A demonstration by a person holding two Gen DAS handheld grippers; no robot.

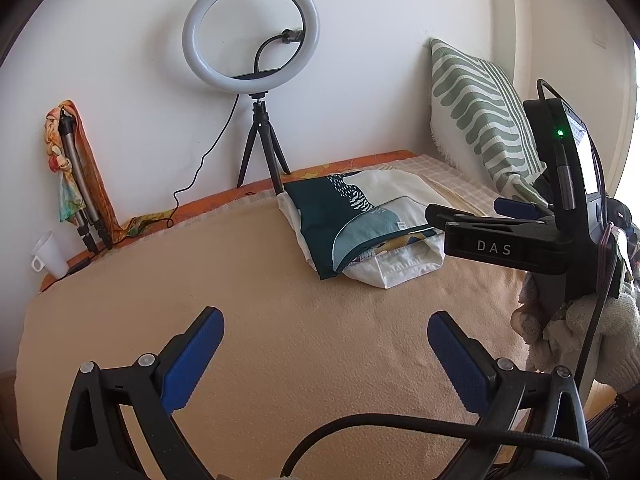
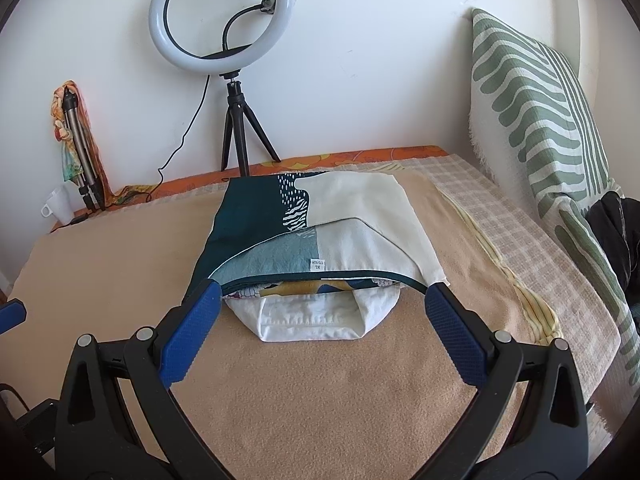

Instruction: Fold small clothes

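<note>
My left gripper [image 1: 326, 354] hangs over the bare tan blanket [image 1: 280, 320], fingers spread apart, holding nothing. My right gripper [image 2: 322, 330] sits at the near edge of the folded clothes [image 2: 320, 232], fingers spread wide either side of the white hem, not clamped on it. The stack lies on the blanket's far side, near the ring light [image 2: 220, 16] and left of the striped pillow [image 2: 536, 120].
</note>
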